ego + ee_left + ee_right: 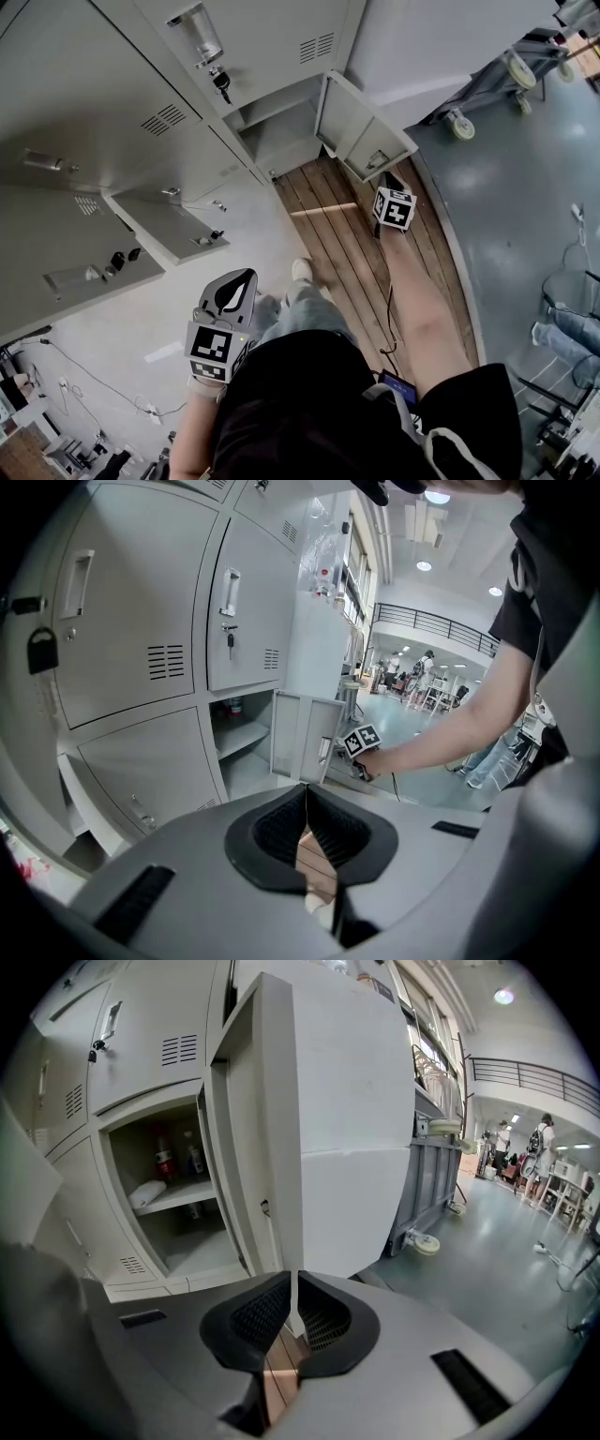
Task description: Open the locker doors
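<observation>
Right gripper view, right tool (pixel 292 1277) clamped on open locker door (pixel 347 1101)

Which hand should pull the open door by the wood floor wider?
Right. The right gripper pinches the door by its edge. The left gripper is shut, empty and back from the lockers.

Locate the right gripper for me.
Head view, right of centre: the right gripper is at the free edge of the open lower locker door, jaws closed on it, above the wooden floor strip.
</observation>
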